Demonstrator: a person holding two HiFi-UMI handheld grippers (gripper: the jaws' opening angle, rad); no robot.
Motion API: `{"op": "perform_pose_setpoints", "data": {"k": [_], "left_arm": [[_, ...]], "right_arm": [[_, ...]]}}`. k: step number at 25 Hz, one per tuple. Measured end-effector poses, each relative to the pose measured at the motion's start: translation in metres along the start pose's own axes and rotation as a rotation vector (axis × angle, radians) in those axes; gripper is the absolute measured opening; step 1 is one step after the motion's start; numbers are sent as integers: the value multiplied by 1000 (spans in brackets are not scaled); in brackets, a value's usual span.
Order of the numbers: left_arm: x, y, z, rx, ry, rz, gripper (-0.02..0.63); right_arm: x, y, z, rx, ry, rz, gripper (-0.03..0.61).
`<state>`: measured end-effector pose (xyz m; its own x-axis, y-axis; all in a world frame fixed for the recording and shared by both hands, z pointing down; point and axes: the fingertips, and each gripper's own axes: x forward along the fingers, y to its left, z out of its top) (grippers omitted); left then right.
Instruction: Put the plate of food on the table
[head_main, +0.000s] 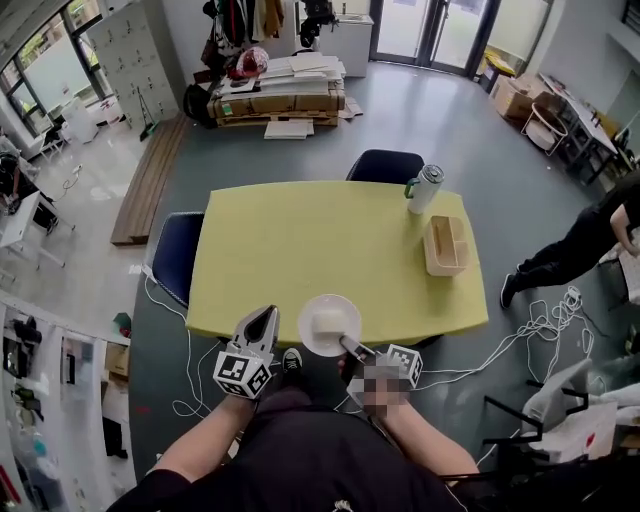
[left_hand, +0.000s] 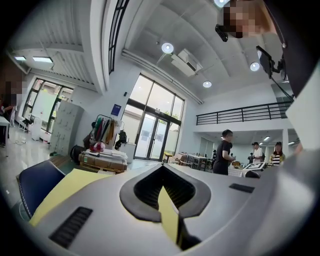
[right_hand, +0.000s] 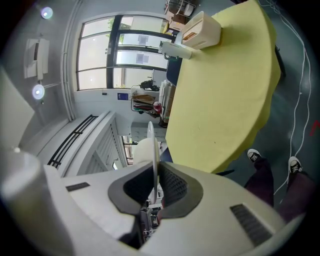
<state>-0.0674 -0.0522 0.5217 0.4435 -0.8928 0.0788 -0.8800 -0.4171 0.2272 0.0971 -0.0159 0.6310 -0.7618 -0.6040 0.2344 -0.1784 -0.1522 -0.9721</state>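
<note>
Two tools show at lower centre: the right tool (head_main: 352, 347) pinches the plate (head_main: 312, 338) of food (head_main: 330, 321) by its rim at the tabletop's (head_main: 320, 240) near edge; the left tool (head_main: 264, 316) is closed, empty.

No text can be read anywhere. The blue wall sign (left_hand: 116, 109) is too small to make out. The cube (head_main: 243, 372) on the left gripper (head_main: 262, 320) bears only black-and-white square patterns.
</note>
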Motion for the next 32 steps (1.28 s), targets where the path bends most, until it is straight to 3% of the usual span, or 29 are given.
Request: {"op": "perform_pose_setpoints", "data": {"k": [21,32], "left_arm": [[121,114,40,-6,53,-179,8],[151,112,35,-83,66,-174,8]], "right_arm": [[127,48,73,19,-161,-14,31],[122,45,96,23,-158,-30,31]]}}
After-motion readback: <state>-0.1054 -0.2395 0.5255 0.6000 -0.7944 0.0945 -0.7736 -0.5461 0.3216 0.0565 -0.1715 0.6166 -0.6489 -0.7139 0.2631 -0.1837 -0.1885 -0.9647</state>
